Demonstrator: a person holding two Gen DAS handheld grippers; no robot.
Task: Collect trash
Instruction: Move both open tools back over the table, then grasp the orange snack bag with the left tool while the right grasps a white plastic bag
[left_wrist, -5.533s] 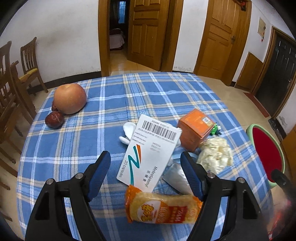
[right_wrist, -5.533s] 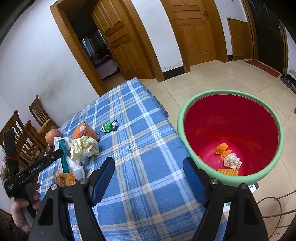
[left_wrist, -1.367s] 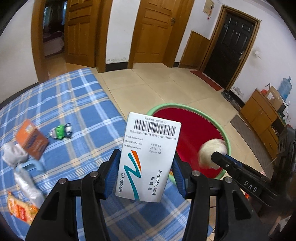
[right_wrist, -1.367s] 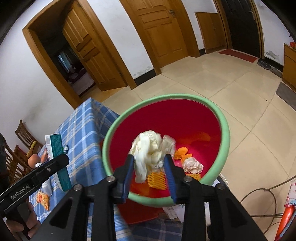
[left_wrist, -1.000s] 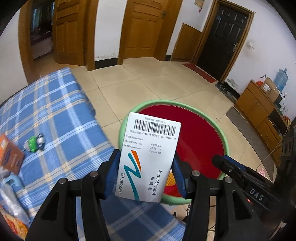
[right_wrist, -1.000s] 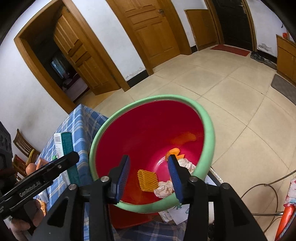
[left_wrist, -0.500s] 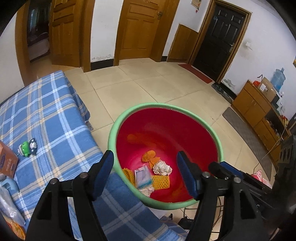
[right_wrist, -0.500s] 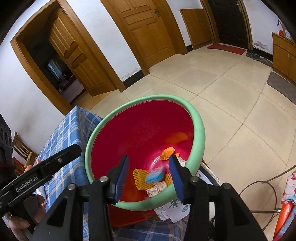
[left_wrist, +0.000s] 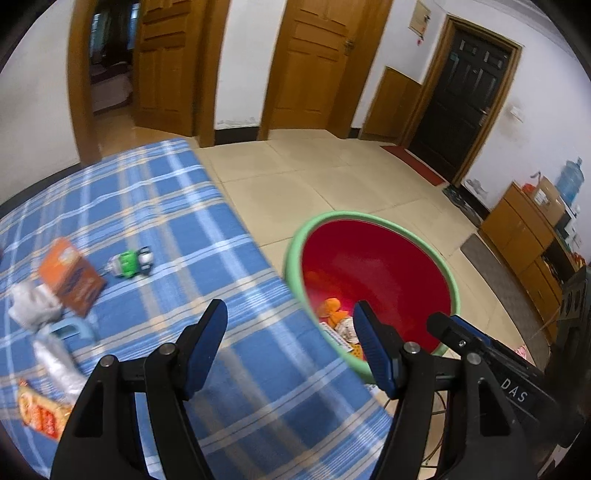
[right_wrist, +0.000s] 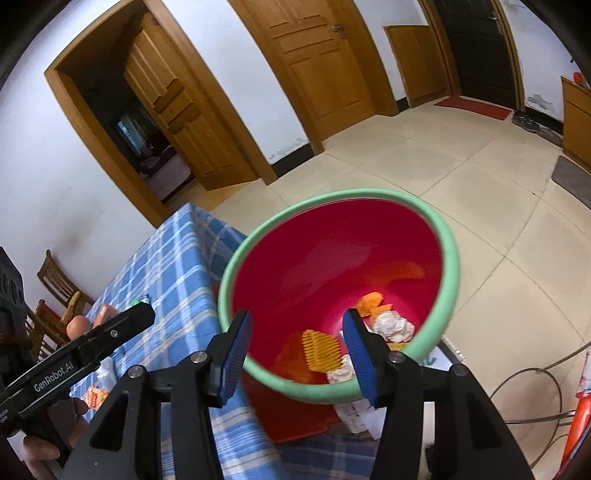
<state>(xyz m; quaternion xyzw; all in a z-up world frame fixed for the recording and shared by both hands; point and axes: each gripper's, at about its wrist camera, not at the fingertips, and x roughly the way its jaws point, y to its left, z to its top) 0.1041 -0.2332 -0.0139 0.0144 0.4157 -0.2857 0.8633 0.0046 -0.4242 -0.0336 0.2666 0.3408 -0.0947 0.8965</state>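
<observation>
A red basin with a green rim (left_wrist: 371, 216) stands on the floor beside the table, holding orange peel (right_wrist: 369, 302), orange netting (right_wrist: 320, 349) and crumpled paper (right_wrist: 391, 325). My left gripper (left_wrist: 289, 319) is open and empty, over the table's edge next to the basin. My right gripper (right_wrist: 296, 325) hovers over the basin rim (right_wrist: 452, 266); its jaws are opening with nothing between them. On the blue plaid table (left_wrist: 184, 221) lie an orange box (left_wrist: 70, 277), a green toy (left_wrist: 129, 264), a white wad (left_wrist: 33, 306), clear plastic (left_wrist: 55, 358) and a snack packet (left_wrist: 40, 410).
The right gripper's black finger (left_wrist: 480, 343) crosses the left wrist view at lower right. A hand (right_wrist: 44, 443) holds the left gripper's body (right_wrist: 92, 343). Wooden chairs (right_wrist: 55, 284) stand beyond the table. A cabinet (left_wrist: 524, 229) and cables (right_wrist: 535, 387) lie to the right.
The left gripper opened and the white medicine box fell into the basin; it then swung left toward the table. The right gripper dropped its white wad and its jaws have widened.
</observation>
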